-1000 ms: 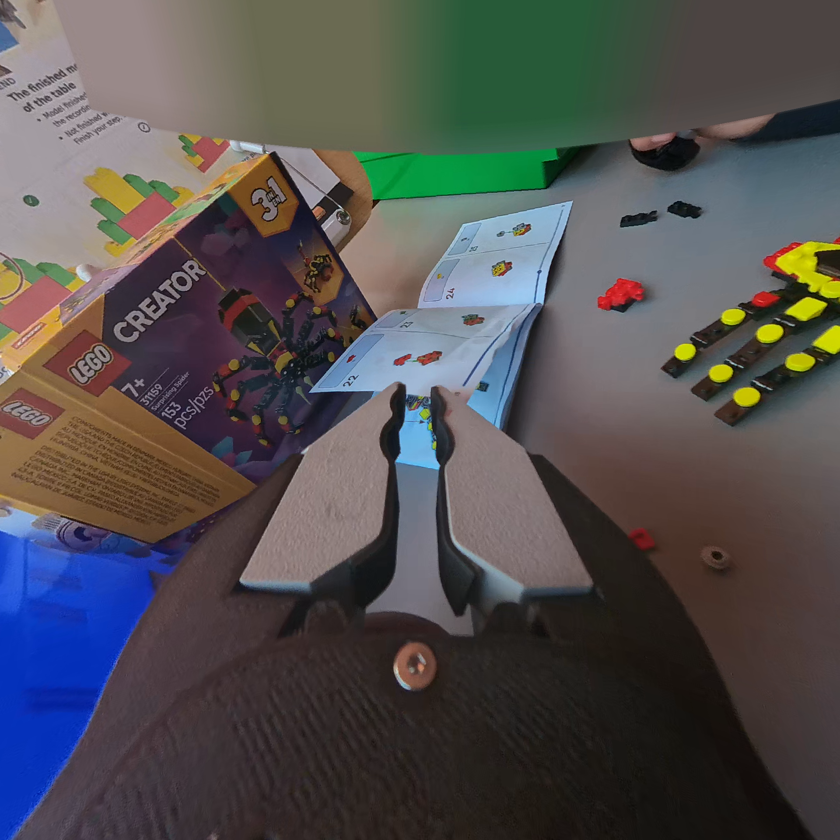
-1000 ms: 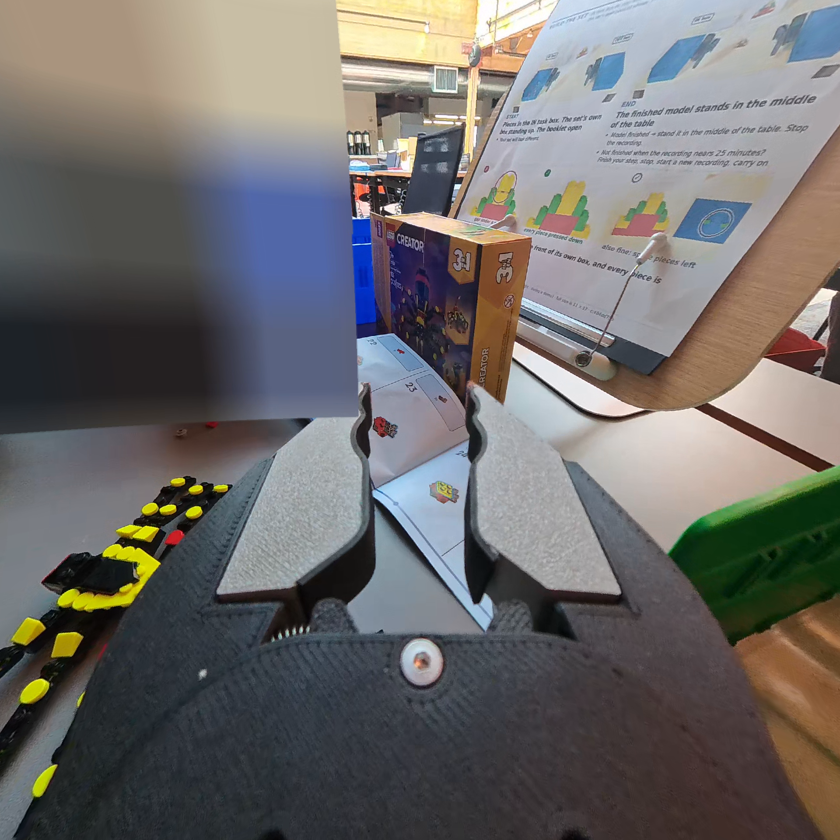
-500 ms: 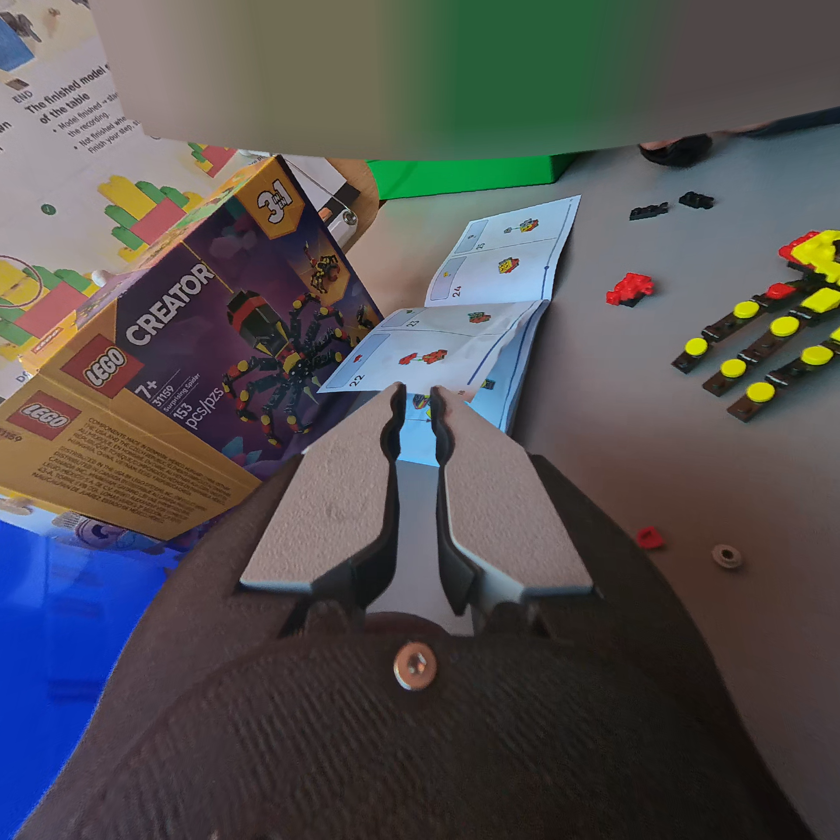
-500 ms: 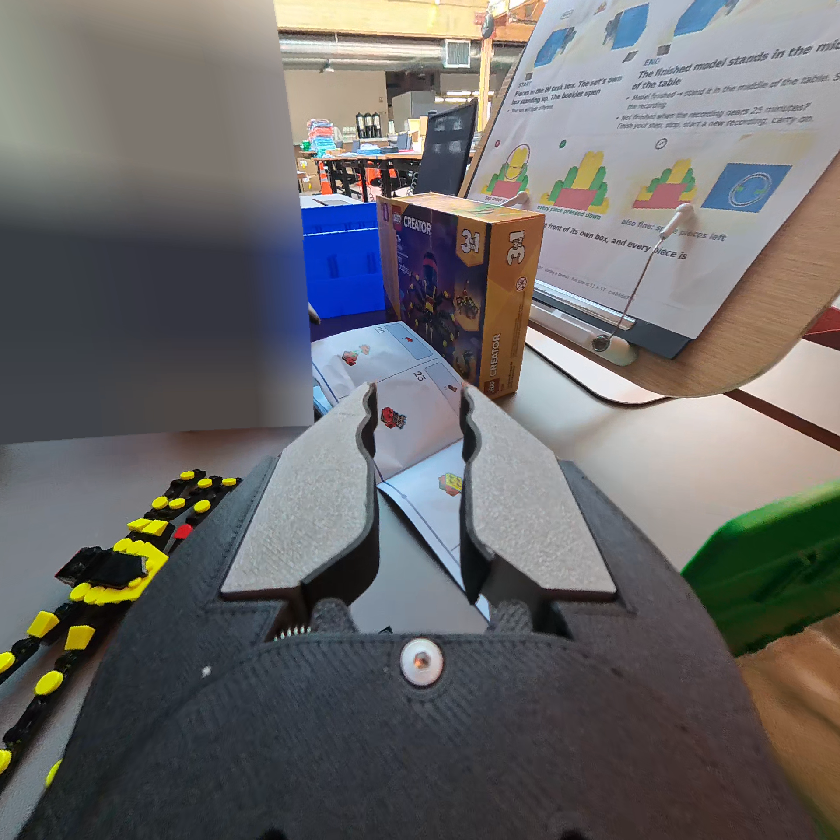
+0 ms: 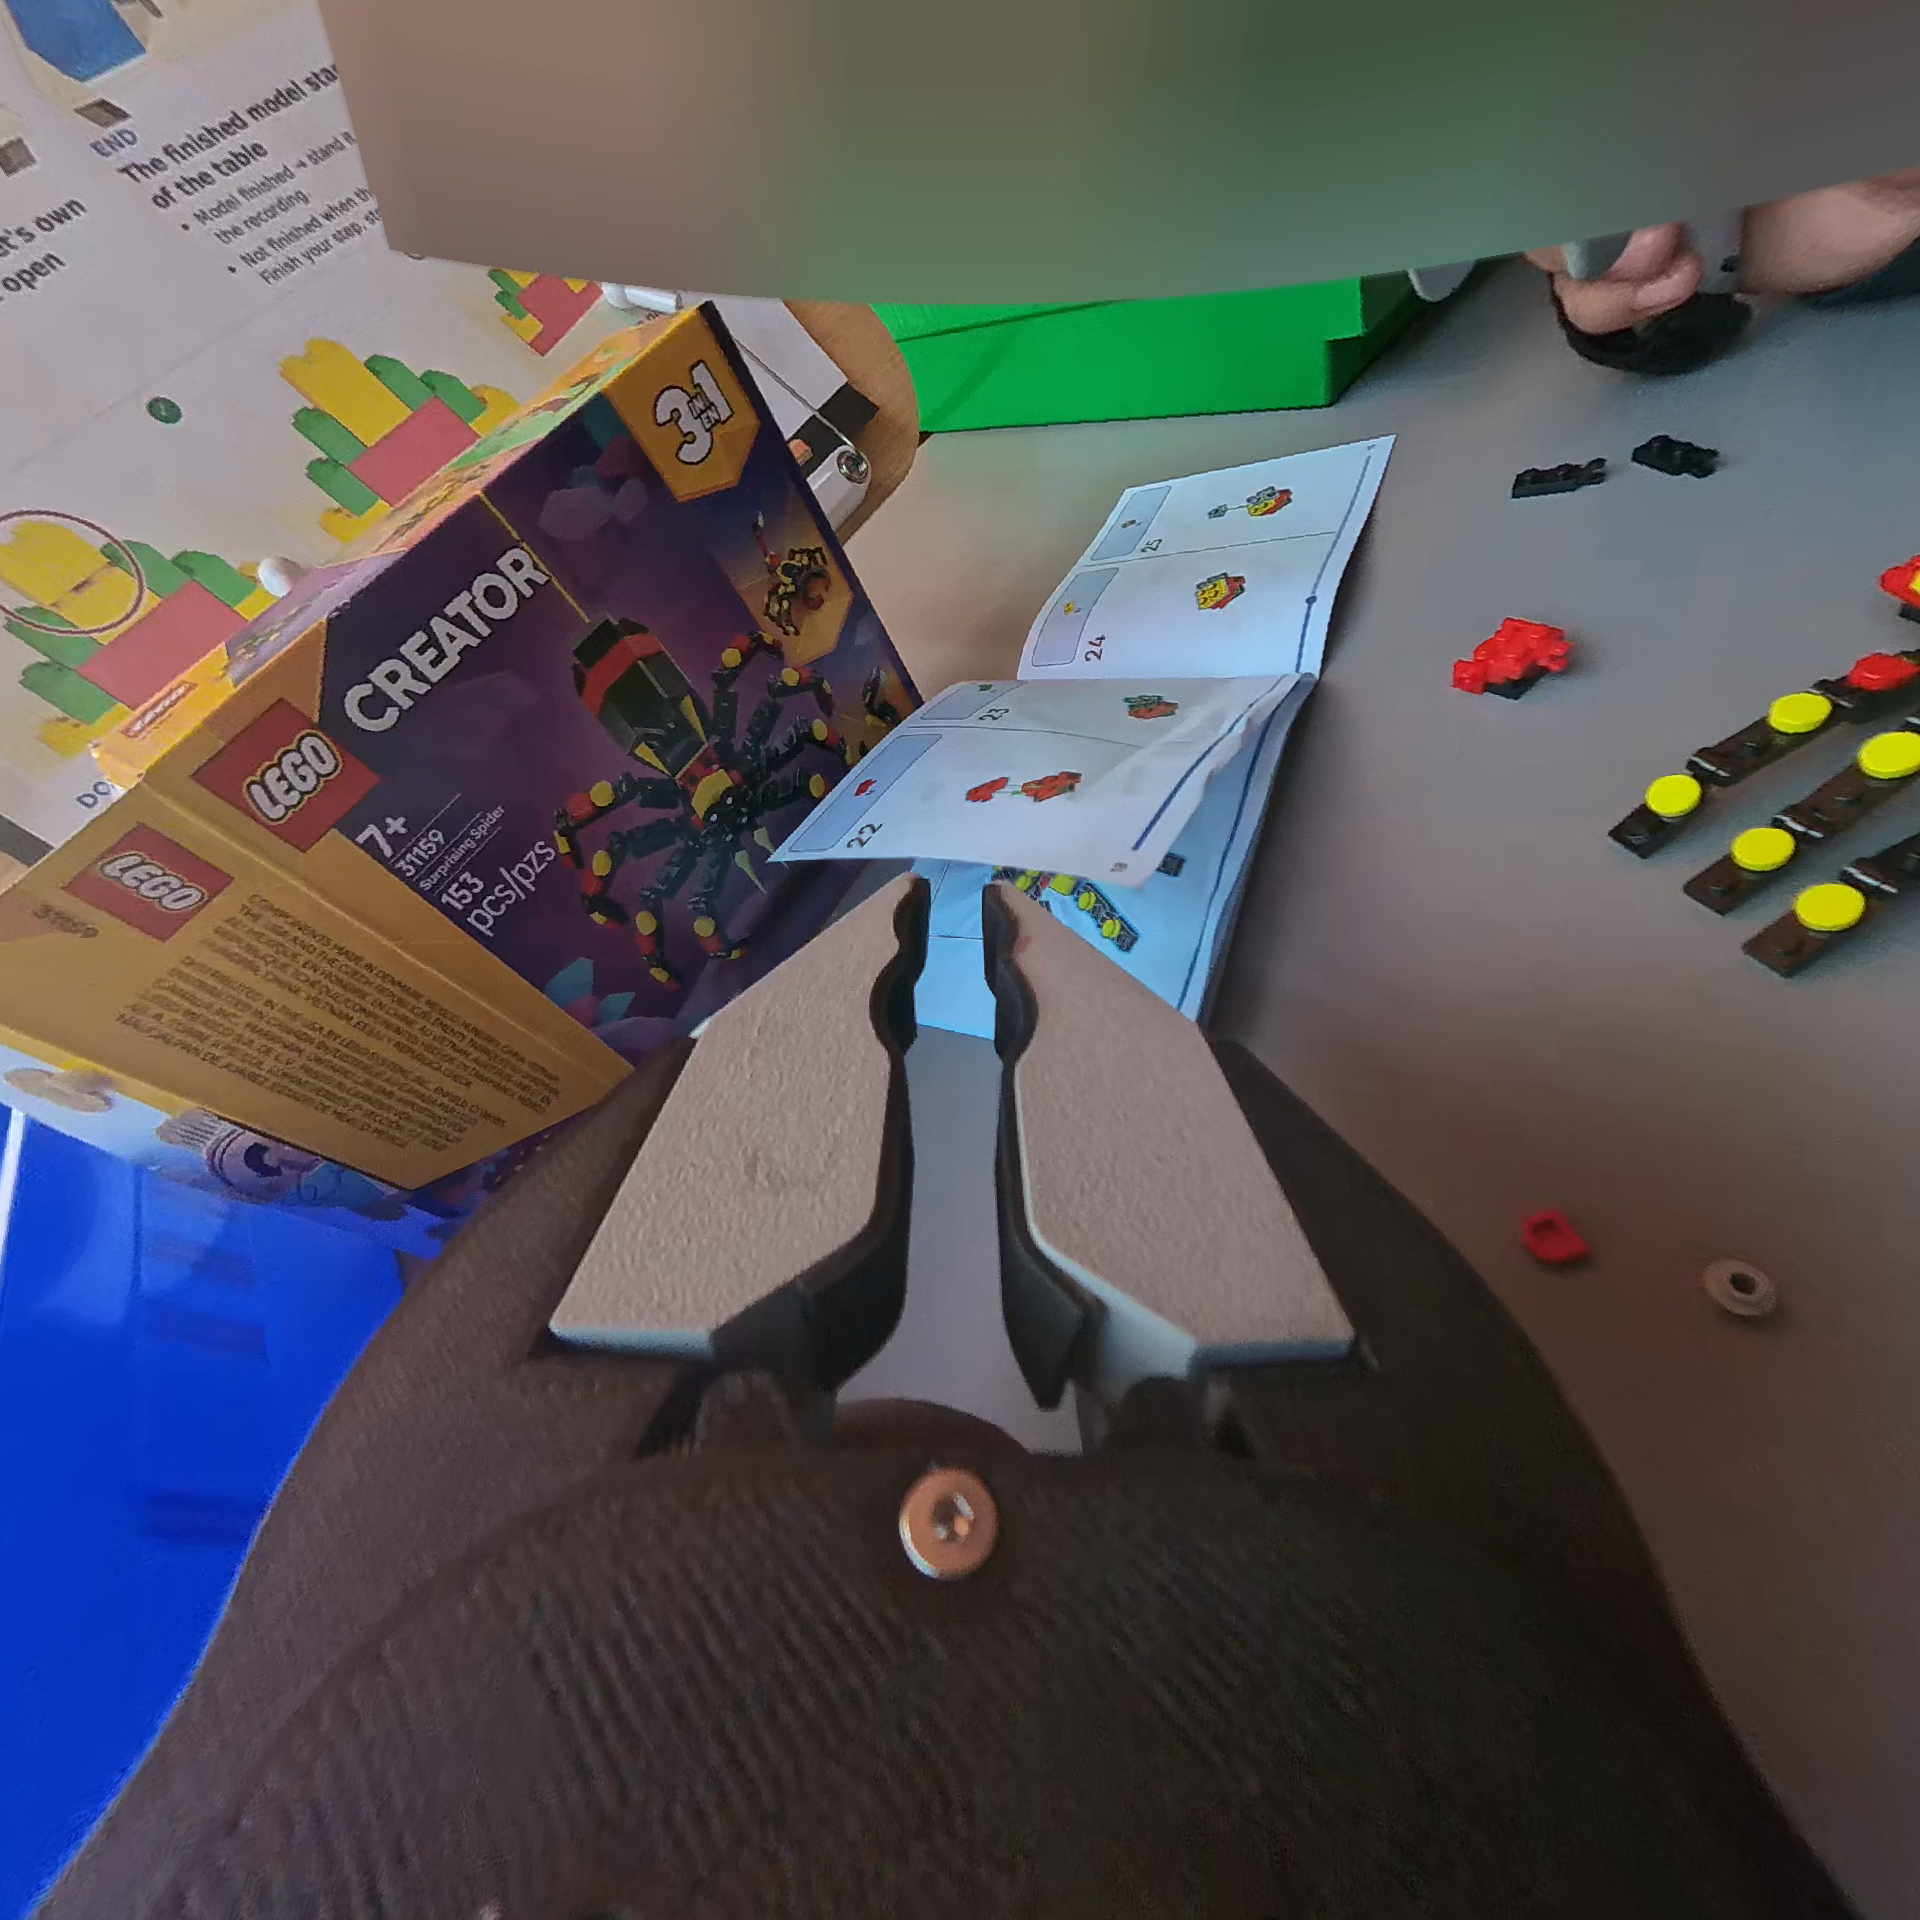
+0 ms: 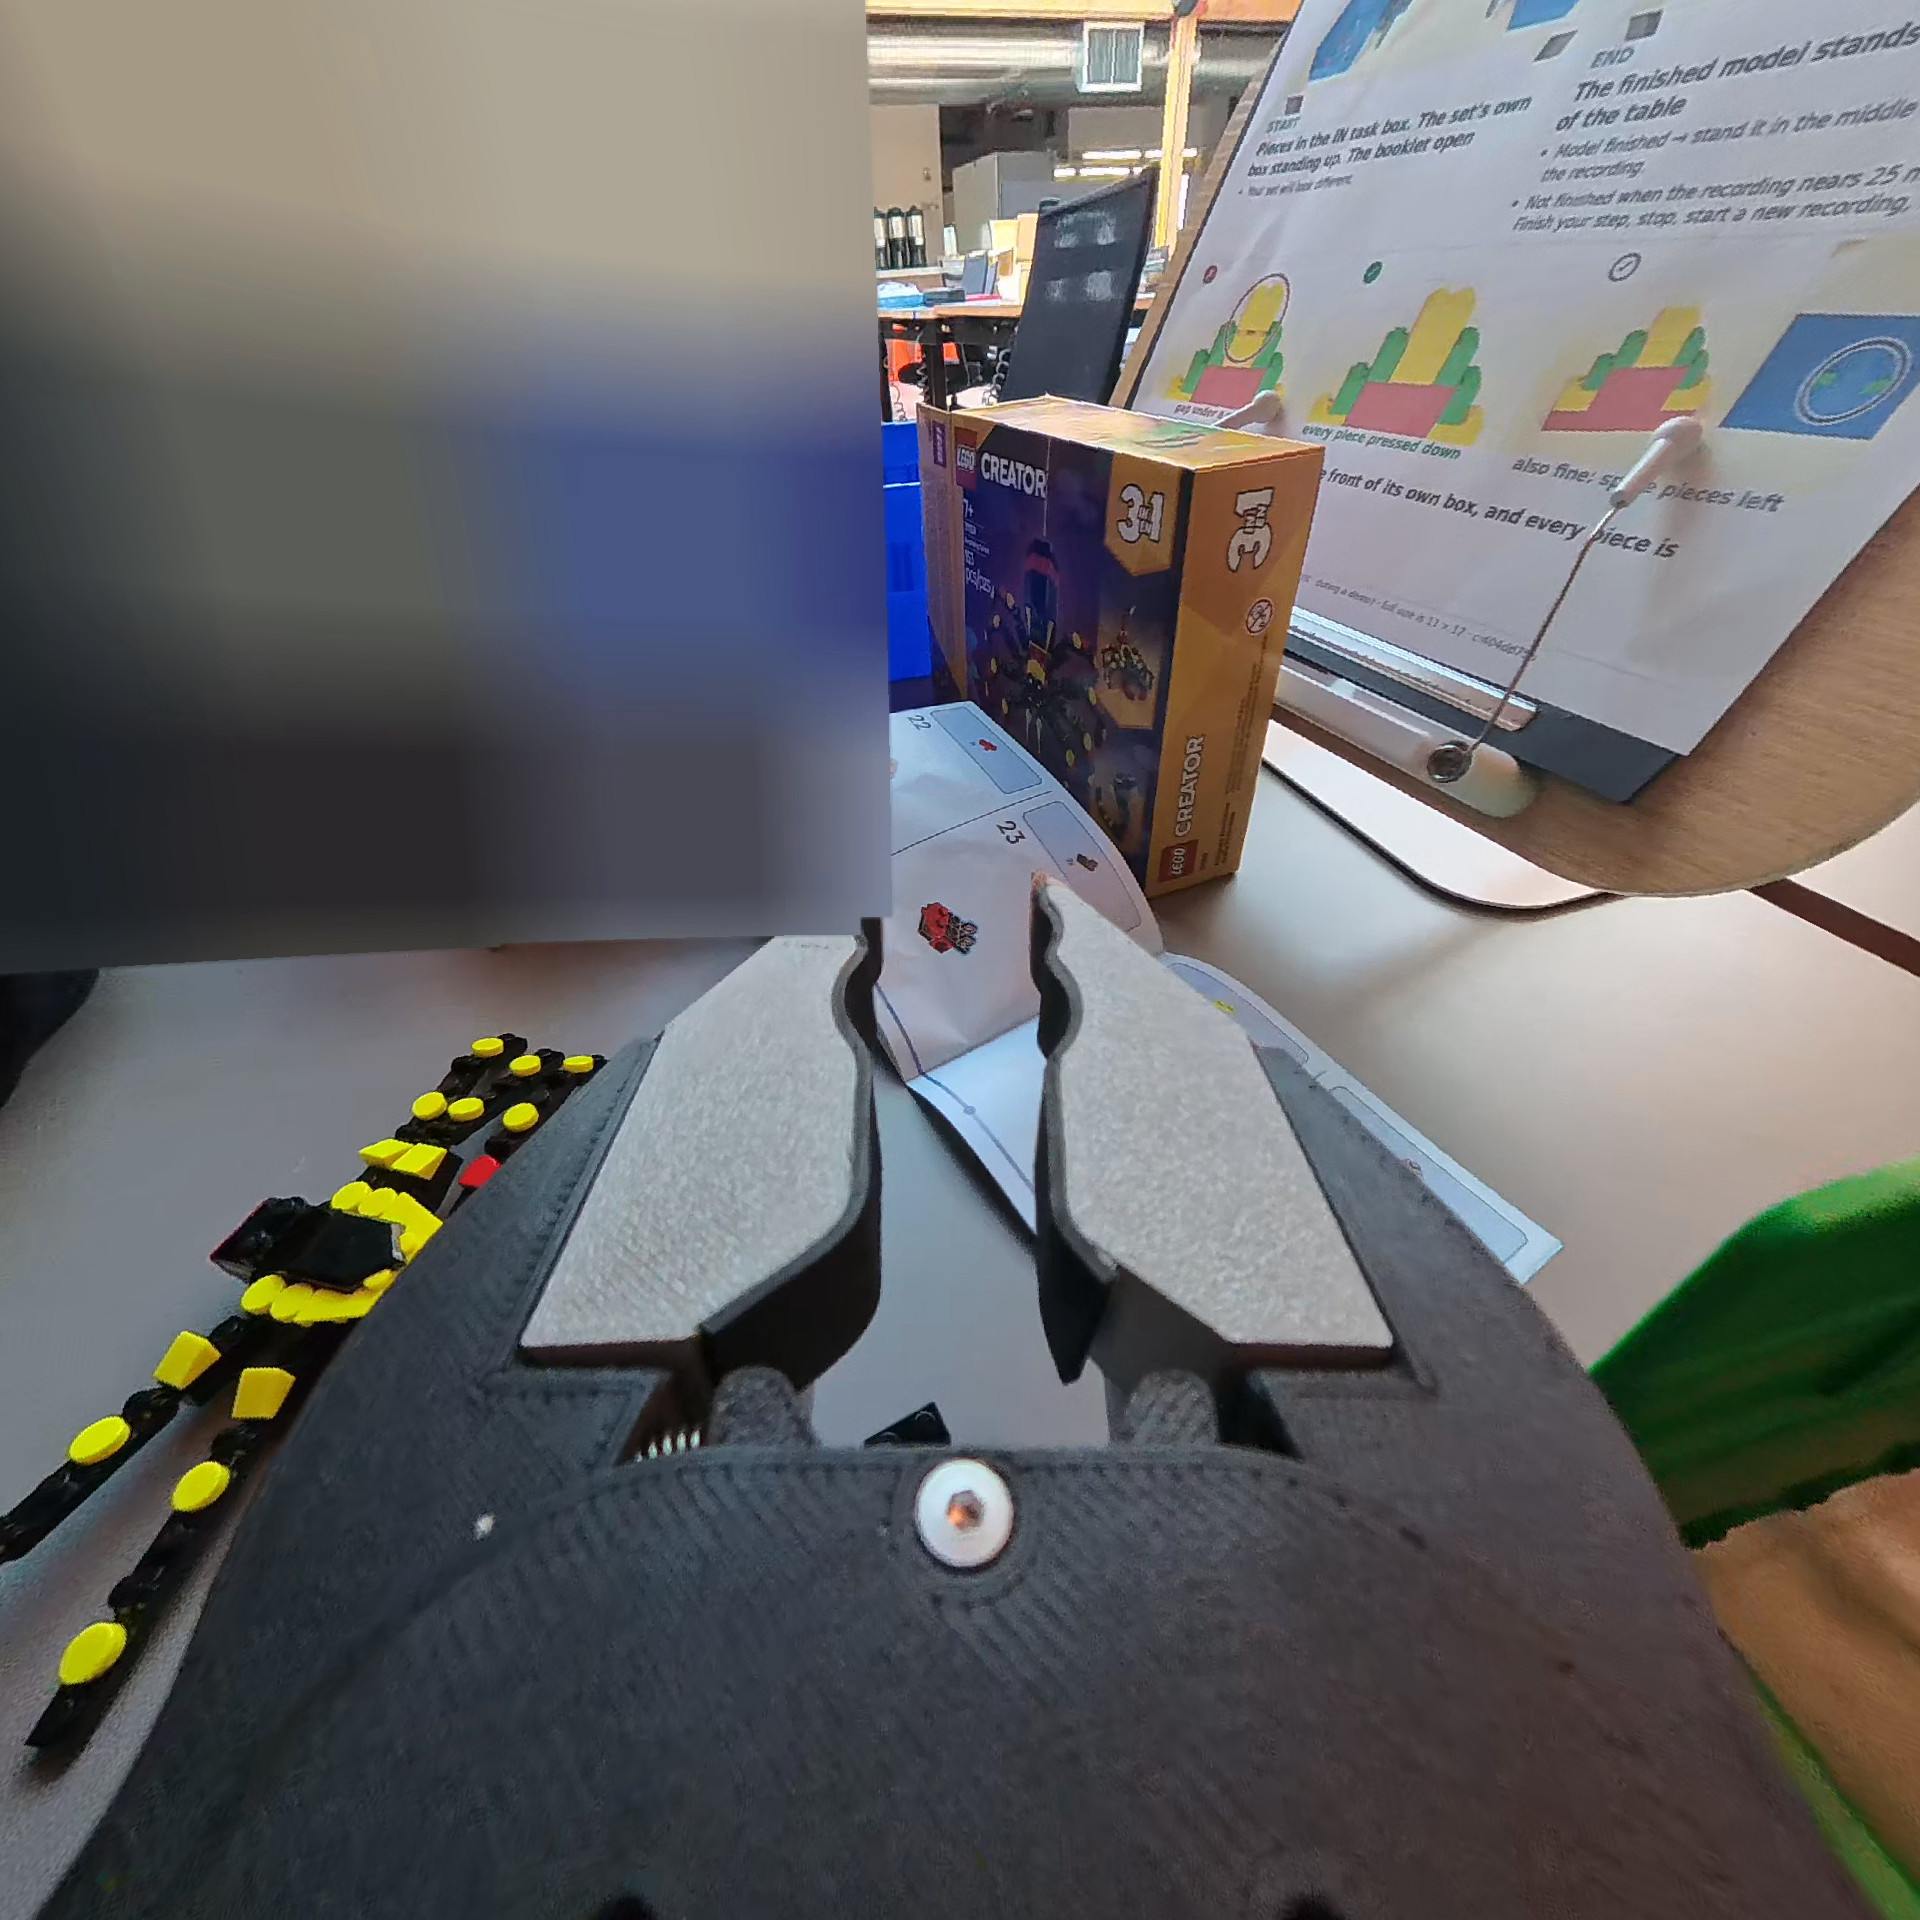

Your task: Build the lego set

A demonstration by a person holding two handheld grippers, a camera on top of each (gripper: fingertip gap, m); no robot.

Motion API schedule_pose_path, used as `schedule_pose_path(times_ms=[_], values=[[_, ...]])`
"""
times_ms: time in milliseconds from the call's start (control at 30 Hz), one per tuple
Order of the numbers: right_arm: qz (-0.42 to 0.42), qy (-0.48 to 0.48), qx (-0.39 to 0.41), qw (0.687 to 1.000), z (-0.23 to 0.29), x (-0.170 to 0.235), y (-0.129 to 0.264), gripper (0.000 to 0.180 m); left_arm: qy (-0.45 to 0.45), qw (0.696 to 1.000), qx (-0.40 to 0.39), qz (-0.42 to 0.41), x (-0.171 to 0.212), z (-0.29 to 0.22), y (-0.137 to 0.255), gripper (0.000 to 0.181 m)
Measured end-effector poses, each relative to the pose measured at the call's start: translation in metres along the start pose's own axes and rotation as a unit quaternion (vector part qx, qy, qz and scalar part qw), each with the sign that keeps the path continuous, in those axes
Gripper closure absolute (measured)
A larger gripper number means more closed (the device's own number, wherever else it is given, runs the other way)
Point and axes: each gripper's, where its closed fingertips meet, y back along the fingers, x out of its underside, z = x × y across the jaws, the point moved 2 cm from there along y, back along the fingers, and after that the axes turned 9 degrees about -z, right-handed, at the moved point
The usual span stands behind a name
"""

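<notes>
While the half-built spider (image 6: 312, 1257) lies flat on the gray surface (image 5: 1455, 1091), both tools are empty: the left tool (image 5: 951, 914) nearly together, the right tool (image 6: 951, 935) apart. Its thin legs look snappy, so hold the thick yellow middle.

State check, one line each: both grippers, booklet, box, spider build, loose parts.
Left gripper: open a slit, empty, aimed at the booklet.
Right gripper: open, empty.
Booklet: lying open on the table, one page lifted and curling.
Box: upright, top closed.
Spider build: partly built, flat on the table.
Red cluster: loose, unattached.
Two black pieces: loose.
</notes>
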Motion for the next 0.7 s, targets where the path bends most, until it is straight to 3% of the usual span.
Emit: schedule_pose_path(times_ms=[700], values=[[0.005,0.001,0.002,1.000,0.0005,0.0012,0.0000,0.158,-0.013,1.000,0.003,0.003,0.0010,-0.0031,-0.0009,0.173]])
